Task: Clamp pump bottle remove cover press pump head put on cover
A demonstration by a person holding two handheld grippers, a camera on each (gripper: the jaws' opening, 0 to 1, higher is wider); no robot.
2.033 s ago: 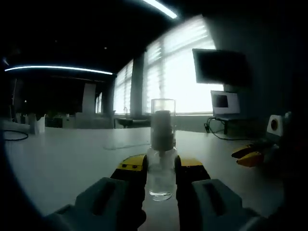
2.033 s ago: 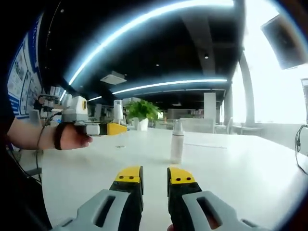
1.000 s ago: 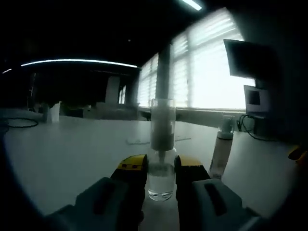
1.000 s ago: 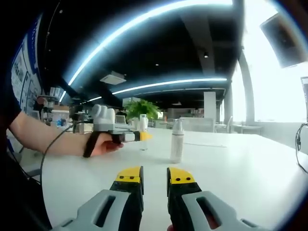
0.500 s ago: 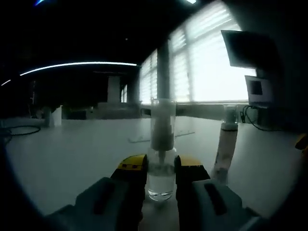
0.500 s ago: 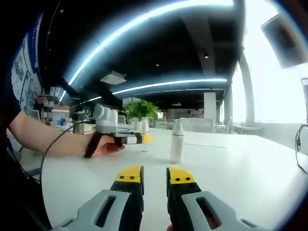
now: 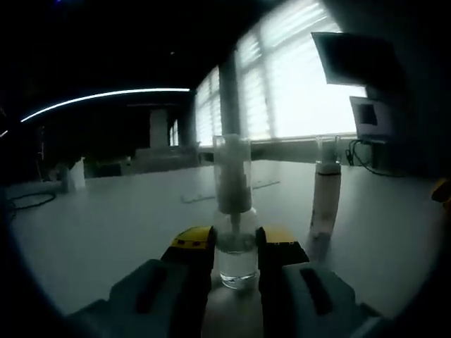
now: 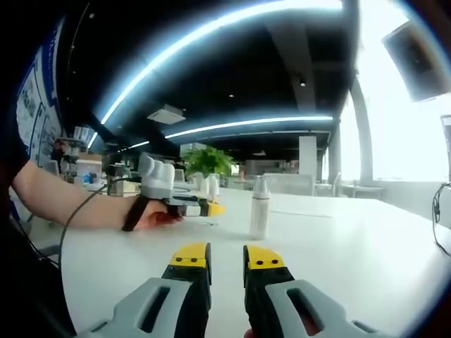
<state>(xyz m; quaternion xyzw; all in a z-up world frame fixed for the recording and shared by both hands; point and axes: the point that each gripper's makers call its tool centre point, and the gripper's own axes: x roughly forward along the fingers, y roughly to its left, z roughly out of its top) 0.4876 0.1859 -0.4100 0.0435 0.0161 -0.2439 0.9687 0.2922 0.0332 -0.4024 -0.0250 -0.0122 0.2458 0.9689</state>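
Note:
A small clear pump bottle (image 7: 235, 232) with a clear cover (image 7: 232, 165) over its pump head stands upright between the yellow-tipped jaws of my left gripper (image 7: 235, 243), which is shut on it. In the right gripper view that same gripper (image 8: 209, 207) is held by a hand (image 8: 151, 215) low over the white table (image 8: 338, 239), the pump bottle (image 8: 212, 185) rising from its tip. My right gripper (image 8: 227, 259) sits near the table's front, jaws a little apart with nothing between them.
A taller white bottle (image 7: 325, 201) (image 8: 259, 208) stands on the table just right of the clamped one. A monitor (image 7: 352, 60) and a laptop (image 7: 366, 116) are at the far right by the windows. A plant (image 8: 208, 160) stands at the table's far side.
My left gripper has carried the pump bottle in toward the white bottle and lower to the table. The right gripper has stayed where it was.

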